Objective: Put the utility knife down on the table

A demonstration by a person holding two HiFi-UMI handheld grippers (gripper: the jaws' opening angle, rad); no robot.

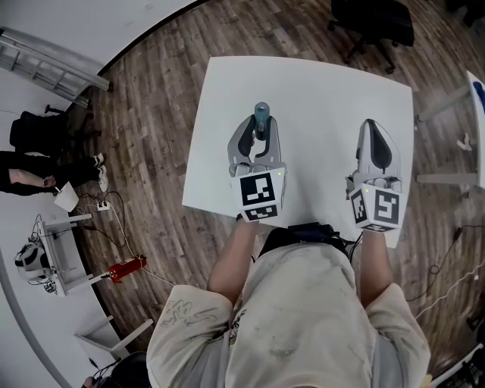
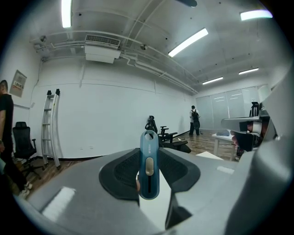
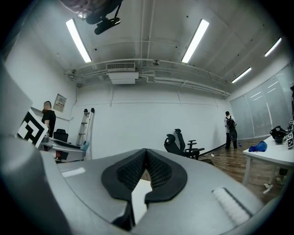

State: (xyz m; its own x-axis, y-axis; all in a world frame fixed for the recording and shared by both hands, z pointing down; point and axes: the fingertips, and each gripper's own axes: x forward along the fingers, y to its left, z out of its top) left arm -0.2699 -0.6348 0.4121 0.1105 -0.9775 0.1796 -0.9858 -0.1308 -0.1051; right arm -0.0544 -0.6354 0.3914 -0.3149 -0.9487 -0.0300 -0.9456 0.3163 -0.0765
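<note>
Counting what lay in reach gave two grey hand-held grippers with black ribbed pads, one white rectangular table (image 1: 318,91) and one slim teal-blue plastic utility knife (image 2: 149,165)

That knife sat in the left gripper (image 1: 261,135), clamped between its two pads, which stood part-way apart on either side of the handle. The knife's rounded end reached out past the jaw tips. Seen from the head view, it hung over the left half of the table, not lying on the top, and no view showed whether it touched the surface

The knife had a narrow, round-ended body with one hole through its outer end. One pale beige slider button sat on its face, above a dark slot running down the middle. No blade showed

The right gripper (image 1: 370,129) was over the table's right half, well apart from the left one, with its pads pressed together and nothing between them

One black office chair (image 1: 371,23) stood on the wooden floor beyond the table
</note>
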